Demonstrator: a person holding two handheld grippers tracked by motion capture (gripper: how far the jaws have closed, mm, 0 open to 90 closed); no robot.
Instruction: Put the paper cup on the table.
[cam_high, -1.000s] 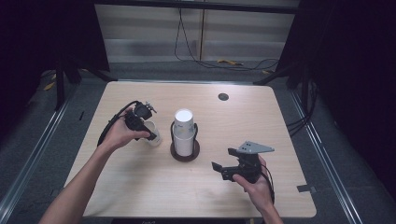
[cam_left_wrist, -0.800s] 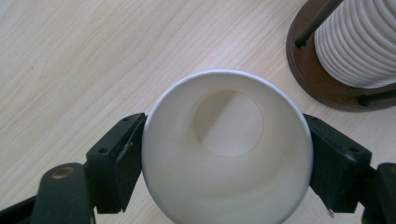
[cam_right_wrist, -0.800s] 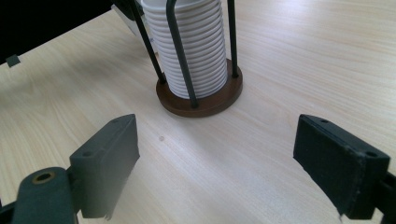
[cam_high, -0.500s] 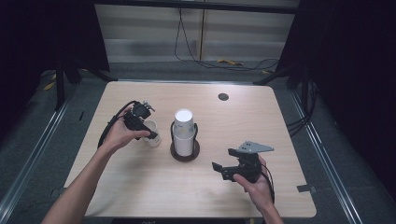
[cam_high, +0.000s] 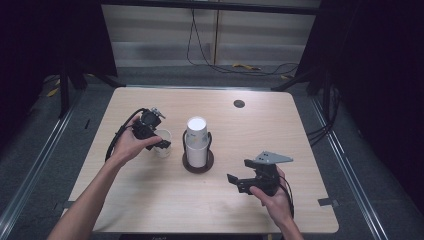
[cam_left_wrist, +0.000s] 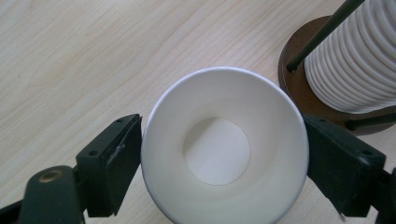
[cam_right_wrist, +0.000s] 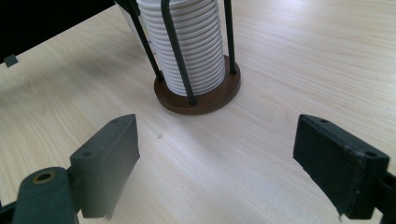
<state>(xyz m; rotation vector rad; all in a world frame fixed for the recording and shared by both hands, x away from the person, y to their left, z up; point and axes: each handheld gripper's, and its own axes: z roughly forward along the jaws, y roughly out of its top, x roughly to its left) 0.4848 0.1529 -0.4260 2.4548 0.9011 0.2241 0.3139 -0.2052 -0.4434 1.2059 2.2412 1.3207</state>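
Just left of the cup holder (cam_high: 198, 161), with its stack of white cups (cam_high: 196, 141), stands a single paper cup (cam_left_wrist: 224, 149), upright and open side up on the table (cam_high: 300, 125). The left gripper (cam_high: 161, 143) straddles it, one jaw at each side of the rim; whether they press or merely touch is hard to tell. Set against the earlier frames, almost nothing has shifted (the hand looks settled), so the cup seems placed, release pending. The right gripper (cam_right_wrist: 224, 168) waits near the holder's front-right, jaws wide and empty.
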